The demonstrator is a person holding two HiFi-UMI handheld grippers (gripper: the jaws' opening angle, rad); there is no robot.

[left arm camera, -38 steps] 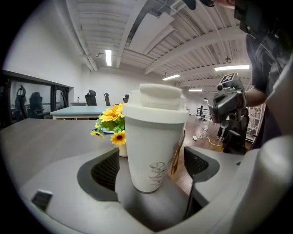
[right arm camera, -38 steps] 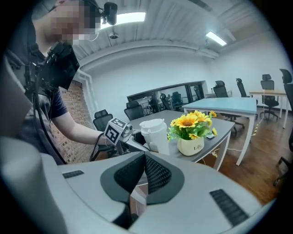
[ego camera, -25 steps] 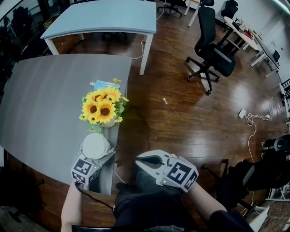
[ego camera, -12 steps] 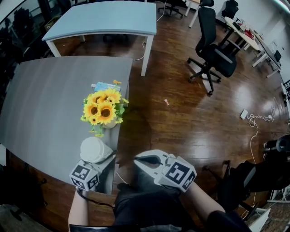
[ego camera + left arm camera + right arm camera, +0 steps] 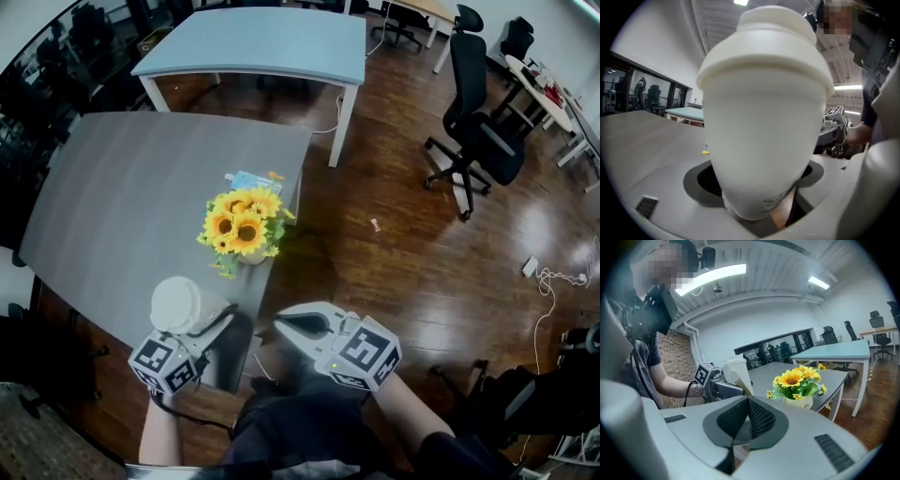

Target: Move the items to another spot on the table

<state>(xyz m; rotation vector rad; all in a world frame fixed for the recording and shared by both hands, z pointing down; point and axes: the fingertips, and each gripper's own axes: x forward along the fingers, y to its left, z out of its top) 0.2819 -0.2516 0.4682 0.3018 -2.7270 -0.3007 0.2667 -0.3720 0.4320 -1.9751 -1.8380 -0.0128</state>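
Observation:
A white lidded paper cup (image 5: 178, 305) is held off the grey table (image 5: 122, 206), above its near right corner, with my left gripper (image 5: 194, 321) shut on its body. In the left gripper view the cup (image 5: 764, 117) fills the frame between the jaws. A pot of yellow sunflowers (image 5: 246, 225) stands near the table's right edge, with a flat blue packet (image 5: 248, 179) behind it. My right gripper (image 5: 280, 327) hangs shut and empty just off the table's edge, to the right of the cup. From the right gripper view I see the cup (image 5: 735, 370) and the sunflowers (image 5: 797, 379).
A light blue table (image 5: 272, 42) stands behind the grey one. A black office chair (image 5: 478, 131) is on the wooden floor at the right, and cables lie on the floor at the far right (image 5: 553, 277). The person's legs are below the grippers.
The left gripper has lifted the cup up from the table's near edge and rolled a little. The right gripper has shifted slightly and stays shut.

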